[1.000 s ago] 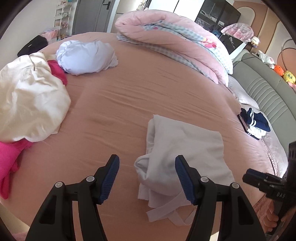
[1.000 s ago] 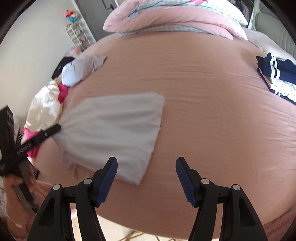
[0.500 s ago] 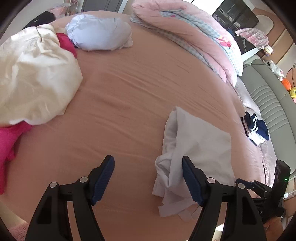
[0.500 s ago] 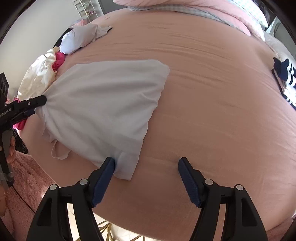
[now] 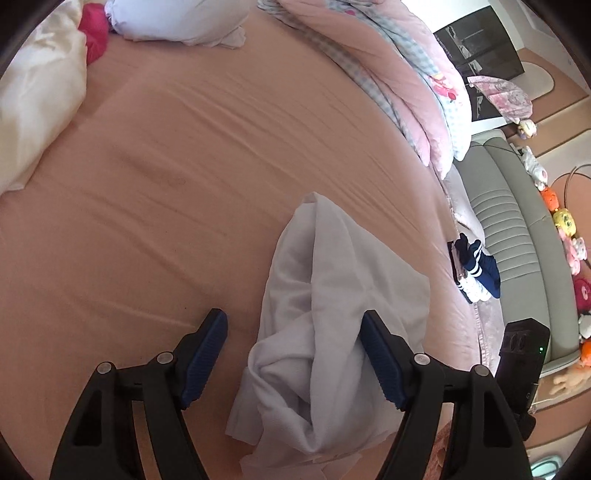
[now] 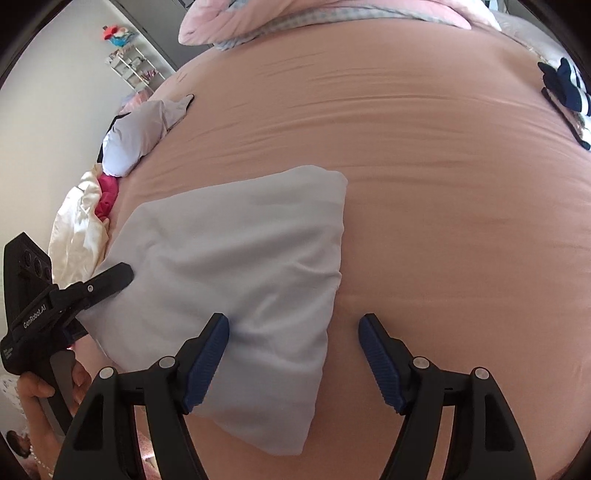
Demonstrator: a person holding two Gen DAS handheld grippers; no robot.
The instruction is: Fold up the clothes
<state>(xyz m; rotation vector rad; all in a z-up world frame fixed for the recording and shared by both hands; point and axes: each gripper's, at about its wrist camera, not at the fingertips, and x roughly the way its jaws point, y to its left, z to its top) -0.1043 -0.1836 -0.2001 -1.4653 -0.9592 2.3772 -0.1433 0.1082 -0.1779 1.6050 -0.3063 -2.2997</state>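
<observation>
both tongs are spread wide, holding nothing. left tongs (image 5: 291, 354) straddle the bunched end of the white garment (image 5: 332, 314), its near edge cut off by the frame. right tongs (image 6: 293, 354) sit over the garment's flat corner on the pink bed (image 6: 443, 184). clothes pile (image 6: 81, 221) at the bed's left edge, partly hidden.

On the bed (image 6: 443, 184): one folded white garment (image 6: 240, 258); one cream garment (image 5: 33, 110); one pink garment (image 5: 96, 37); one pale lilac bundle (image 5: 173, 18); one navy-and-white striped pile (image 5: 476, 273); one pink quilt (image 5: 388, 74). Grippers: two (image 5: 291, 358) (image 6: 293, 354).
</observation>
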